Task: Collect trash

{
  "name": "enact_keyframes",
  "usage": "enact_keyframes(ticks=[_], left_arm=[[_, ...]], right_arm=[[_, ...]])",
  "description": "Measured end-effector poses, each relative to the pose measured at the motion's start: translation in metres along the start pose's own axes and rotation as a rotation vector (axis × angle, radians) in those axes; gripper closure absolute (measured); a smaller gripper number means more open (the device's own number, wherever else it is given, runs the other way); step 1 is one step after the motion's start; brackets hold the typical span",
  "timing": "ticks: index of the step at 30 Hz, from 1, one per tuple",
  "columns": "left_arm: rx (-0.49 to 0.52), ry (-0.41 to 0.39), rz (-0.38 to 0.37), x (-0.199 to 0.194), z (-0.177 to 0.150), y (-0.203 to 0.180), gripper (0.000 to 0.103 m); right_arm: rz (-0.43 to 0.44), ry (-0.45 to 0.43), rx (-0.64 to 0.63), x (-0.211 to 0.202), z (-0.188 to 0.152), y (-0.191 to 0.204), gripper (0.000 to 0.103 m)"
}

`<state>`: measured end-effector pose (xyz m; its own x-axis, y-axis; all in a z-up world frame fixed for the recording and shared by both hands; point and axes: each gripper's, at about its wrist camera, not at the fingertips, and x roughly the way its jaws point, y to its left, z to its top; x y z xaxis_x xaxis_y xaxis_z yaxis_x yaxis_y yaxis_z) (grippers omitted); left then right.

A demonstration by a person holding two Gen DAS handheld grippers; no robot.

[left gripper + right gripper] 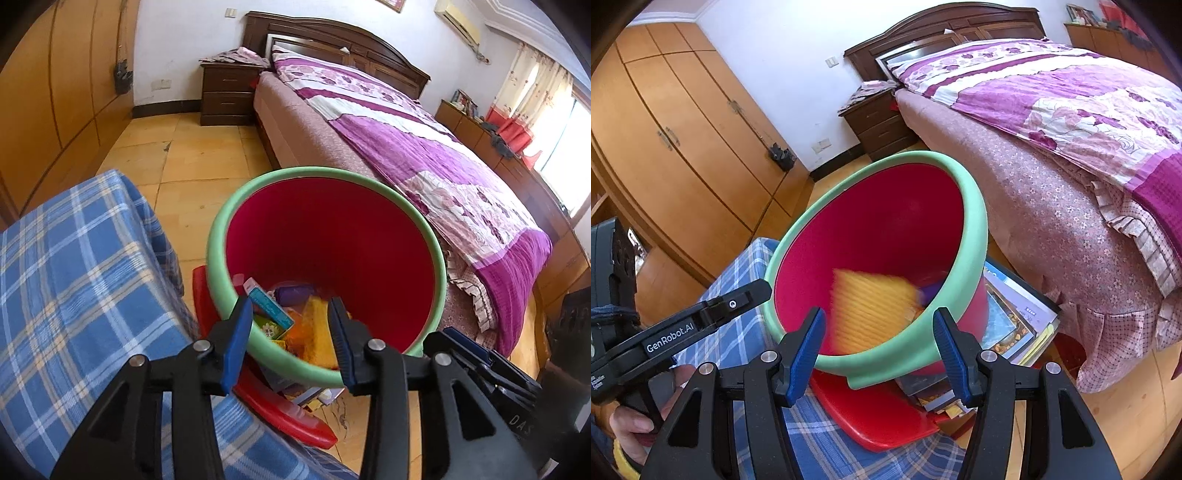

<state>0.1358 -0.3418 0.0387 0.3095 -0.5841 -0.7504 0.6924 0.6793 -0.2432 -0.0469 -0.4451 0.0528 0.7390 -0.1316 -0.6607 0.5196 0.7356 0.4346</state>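
A red bin with a green rim [221,221] stands on the floor between the bed and a plaid-covered surface. Inside lie a teal box [269,306], a purple wrapper [295,293], a yellow packet [317,332] and other scraps. My left gripper [290,306] hangs open over the bin's near rim, nothing between its blue pads. In the right wrist view the bin's rim [975,229] shows again, and the yellow packet [871,310] inside it is blurred. My right gripper [879,321] is open and empty at the near rim. The left gripper [750,295] reaches in from the left.
A blue plaid cloth [74,295] covers the surface to the left. A red plastic piece [879,417] and a pile of magazines [1015,317] lie under the bin. The bed [443,166], nightstand [229,92] and wardrobe [683,147] surround it. A person's hand [631,424] holds the left gripper.
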Motion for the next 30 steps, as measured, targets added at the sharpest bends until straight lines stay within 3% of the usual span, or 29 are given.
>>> enact_keyframes(ticks=[11, 24, 30], left_arm=[[-0.103, -0.038, 0.080, -0.049, -0.026, 0.033, 0.057], [-0.207, -0.115, 0.234, -0.123, -0.071, 0.075, 0.057], [-0.228, -0.155, 0.309, -0.154, -0.093, 0.086, 0.057]], right_arm=[[0.055, -0.008, -0.061, -0.014, -0.008, 0.029, 0.041], [0.099, -0.017, -0.209, -0.038, -0.036, 0.088, 0.041], [0.116, -0.027, -0.276, -0.049, -0.054, 0.114, 0.030]])
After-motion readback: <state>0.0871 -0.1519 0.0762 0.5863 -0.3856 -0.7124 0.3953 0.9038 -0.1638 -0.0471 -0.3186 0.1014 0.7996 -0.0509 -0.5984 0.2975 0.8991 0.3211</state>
